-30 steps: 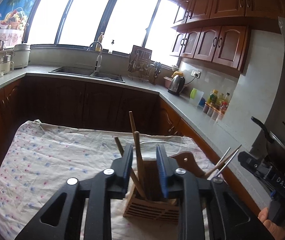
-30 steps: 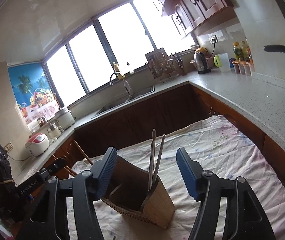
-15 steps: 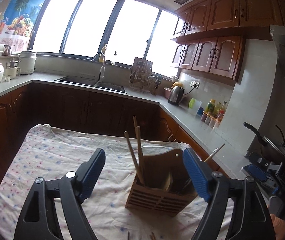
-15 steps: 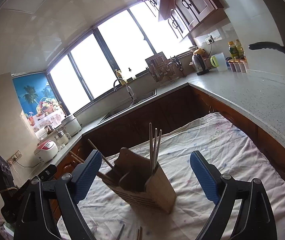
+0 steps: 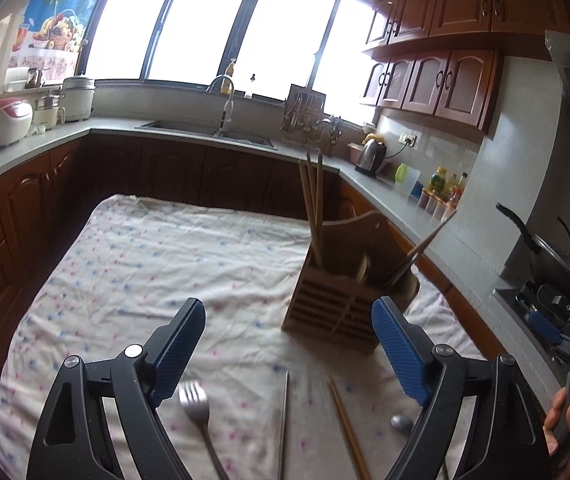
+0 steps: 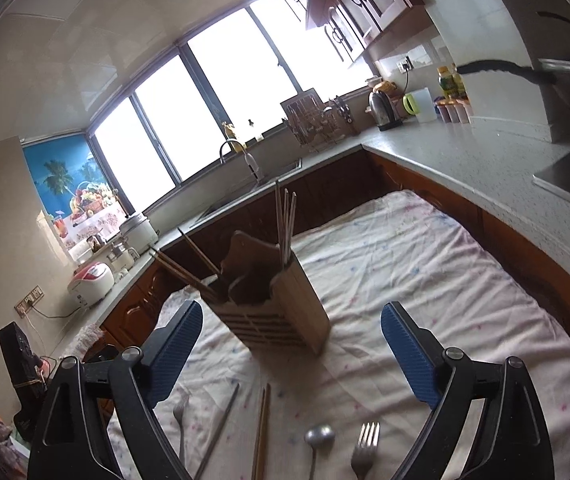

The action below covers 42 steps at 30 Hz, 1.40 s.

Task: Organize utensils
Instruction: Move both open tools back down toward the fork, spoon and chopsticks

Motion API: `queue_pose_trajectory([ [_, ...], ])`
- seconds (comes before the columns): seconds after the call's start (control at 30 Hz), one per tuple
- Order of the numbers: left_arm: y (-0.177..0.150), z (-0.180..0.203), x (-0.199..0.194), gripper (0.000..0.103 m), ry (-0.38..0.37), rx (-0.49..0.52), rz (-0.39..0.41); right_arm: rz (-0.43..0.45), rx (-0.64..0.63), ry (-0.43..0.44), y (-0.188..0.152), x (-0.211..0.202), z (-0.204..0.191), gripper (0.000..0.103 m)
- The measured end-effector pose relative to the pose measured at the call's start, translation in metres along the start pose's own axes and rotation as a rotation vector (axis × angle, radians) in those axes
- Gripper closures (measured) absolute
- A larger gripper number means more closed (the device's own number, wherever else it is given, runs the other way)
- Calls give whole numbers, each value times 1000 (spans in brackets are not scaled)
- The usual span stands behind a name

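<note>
On the flowered cloth (image 5: 137, 264) over the table stood the wooden utensil holder (image 6: 285, 312), near the cloth's middle and a little ahead of both claws. It already held three wooden chopsticks (image 5: 312, 200) upright at one end and metal chopsticks (image 6: 286, 220) at the other, three as far as the right wrist view showed, with what looked like a wooden spoon between them. Nearer the person, loose on the cloth, lay what was left to sort: two forks, one (image 5: 197, 408) close to the left claw and another (image 6: 366, 446) toward the right, one metal spoon (image 6: 318, 438), one pair of wooden chopsticks (image 6: 261, 432) and one metal chopstick (image 6: 221, 426). The left gripper (image 5: 289, 344) was opening, its blue pads wide apart with nothing between them; the right gripper (image 6: 291, 350) stood equally wide and empty. The step in hand seemed to be the turn from dropping pieces into the holder to fetching more. The next move would likely call for lowering a claw over one loose piece, lining the pads across its thin handle and pinching low against the soft cloth, which might bunch.
</note>
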<state>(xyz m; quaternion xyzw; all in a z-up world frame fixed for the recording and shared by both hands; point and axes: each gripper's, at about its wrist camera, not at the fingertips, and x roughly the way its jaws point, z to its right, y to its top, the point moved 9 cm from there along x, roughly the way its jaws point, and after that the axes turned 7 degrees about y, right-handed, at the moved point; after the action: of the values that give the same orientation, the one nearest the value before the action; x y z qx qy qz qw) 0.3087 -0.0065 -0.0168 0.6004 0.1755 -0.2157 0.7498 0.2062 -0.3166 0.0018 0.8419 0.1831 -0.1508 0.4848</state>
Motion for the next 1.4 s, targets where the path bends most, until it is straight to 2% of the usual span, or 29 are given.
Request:
queue_pose_trajectory([
  [0.23, -35, -5, -17, 17, 9, -13, -81, -39, -5, -35, -35, -18, 9, 11],
  [0.47, -59, -3, -23, 17, 7, -5, -140, -107, -9, -46, -66, -18, 13, 11],
  [0.9, -71, -8, -10, 17, 38, 21, -191, -209, -74, -37, -100, 5, -3, 11],
  [1.33, -82, -3, 29, 17, 78, 87, -292, -312, -83, -29, -129, 33, -7, 12],
  [1.4, -80, -1, 37, 17, 83, 98, -284, -329, -80, -27, -132, 38, -5, 13],
])
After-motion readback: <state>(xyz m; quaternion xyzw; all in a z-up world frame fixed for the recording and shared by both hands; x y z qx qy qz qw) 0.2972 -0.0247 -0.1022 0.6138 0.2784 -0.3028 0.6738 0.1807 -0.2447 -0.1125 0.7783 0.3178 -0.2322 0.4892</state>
